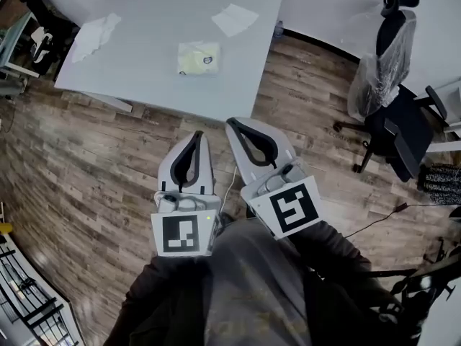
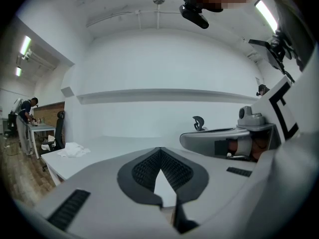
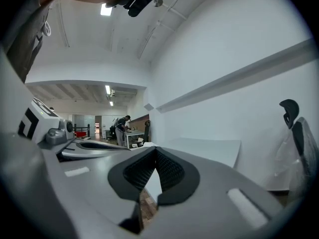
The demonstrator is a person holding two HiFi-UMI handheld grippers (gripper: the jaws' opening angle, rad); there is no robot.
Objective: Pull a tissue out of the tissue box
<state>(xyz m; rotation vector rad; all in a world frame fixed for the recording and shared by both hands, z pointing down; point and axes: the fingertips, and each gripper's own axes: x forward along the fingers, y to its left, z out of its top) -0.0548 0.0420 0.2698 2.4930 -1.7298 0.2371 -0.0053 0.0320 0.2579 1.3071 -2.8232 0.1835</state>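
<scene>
A pale grey worktop (image 1: 158, 20) fills the upper part of the head view, its near edge running slantwise above a floor (image 1: 86, 171) of brown wood planks. Three things lie on it, well apart from one another. A pale yellow soft tissue box (image 1: 198, 58) lies flat near the near edge. A crumpled white tissue (image 1: 94, 36) sits toward the left end. A flat white tissue (image 1: 235, 19) rests farther back, to the right of the box. On the floor to the right stands a black office chair (image 1: 392, 114) with clear plastic draped over its back, and a thin dark cable (image 1: 374, 220) trails across the planks.
</scene>
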